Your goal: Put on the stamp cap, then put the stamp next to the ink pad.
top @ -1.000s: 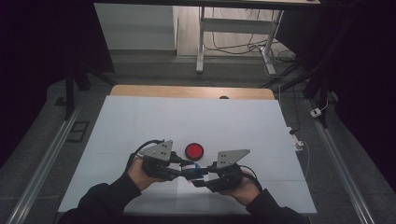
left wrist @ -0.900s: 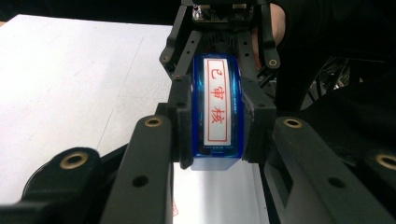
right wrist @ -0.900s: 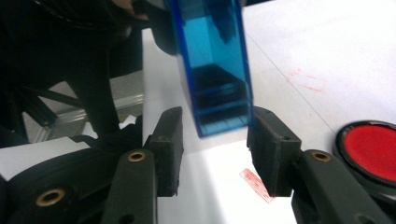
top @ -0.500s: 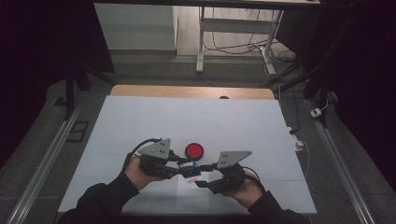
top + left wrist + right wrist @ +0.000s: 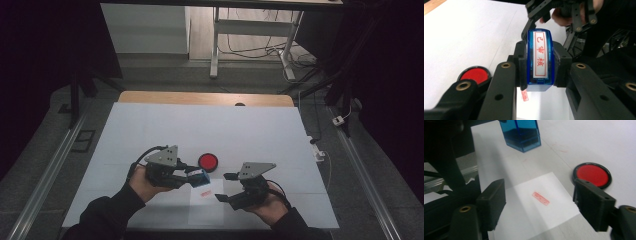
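My left gripper (image 5: pixel 192 177) is shut on a blue see-through stamp (image 5: pixel 201 178) and holds it just above the table. In the left gripper view the stamp's label (image 5: pixel 540 56) shows red characters between the jaws. Under and in front of the stamp lies a white paper slip (image 5: pixel 207 190) with a small red imprint (image 5: pixel 540 198) on it. A round red ink pad (image 5: pixel 208 161) in a black rim sits just beyond the slip. My right gripper (image 5: pixel 224 186) hovers right of the slip, open, with nothing between its fingers (image 5: pixel 491 202).
A white sheet (image 5: pixel 200 130) covers the table, and a wooden strip (image 5: pixel 205 98) runs along its far edge. A cable and small plug (image 5: pixel 317 150) lie at the right edge. Metal rails flank both sides, and a desk frame (image 5: pixel 215 45) stands beyond.
My right gripper has drawn back to the right, away from the stamp it was close to. The slip with its red imprint now shows between the grippers.
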`<state>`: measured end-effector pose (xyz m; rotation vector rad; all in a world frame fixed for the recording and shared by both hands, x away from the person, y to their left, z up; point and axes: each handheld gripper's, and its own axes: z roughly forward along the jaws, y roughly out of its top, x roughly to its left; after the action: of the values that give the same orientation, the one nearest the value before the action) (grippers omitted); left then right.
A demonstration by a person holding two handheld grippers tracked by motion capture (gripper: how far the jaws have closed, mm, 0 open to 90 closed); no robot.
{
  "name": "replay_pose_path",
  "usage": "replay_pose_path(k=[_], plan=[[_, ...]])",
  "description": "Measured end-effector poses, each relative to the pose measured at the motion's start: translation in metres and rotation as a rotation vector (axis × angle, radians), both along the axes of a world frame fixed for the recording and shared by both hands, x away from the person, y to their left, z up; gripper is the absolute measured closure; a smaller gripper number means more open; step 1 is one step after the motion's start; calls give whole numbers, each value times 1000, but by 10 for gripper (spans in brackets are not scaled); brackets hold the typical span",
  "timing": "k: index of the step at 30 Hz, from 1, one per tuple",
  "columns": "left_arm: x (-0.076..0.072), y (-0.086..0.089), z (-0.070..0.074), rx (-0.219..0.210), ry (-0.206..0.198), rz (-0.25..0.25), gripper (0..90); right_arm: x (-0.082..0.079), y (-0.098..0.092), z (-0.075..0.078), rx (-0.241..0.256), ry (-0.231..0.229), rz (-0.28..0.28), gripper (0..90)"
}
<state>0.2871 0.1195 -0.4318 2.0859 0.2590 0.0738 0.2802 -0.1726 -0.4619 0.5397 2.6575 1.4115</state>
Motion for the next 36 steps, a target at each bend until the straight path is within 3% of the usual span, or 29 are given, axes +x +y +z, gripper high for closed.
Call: replay_pose_path(k=[9,20,36], plan=[[2,7,0,22,13,52,698,-1,-10,2,-1,21,-83,140],[7,18,0,44,34,130,698,-4,-19,2,-76,-10,-142,40],[15,31,-6,94,57,245,697,-11,-33,5,-68,-17,-182,9]])
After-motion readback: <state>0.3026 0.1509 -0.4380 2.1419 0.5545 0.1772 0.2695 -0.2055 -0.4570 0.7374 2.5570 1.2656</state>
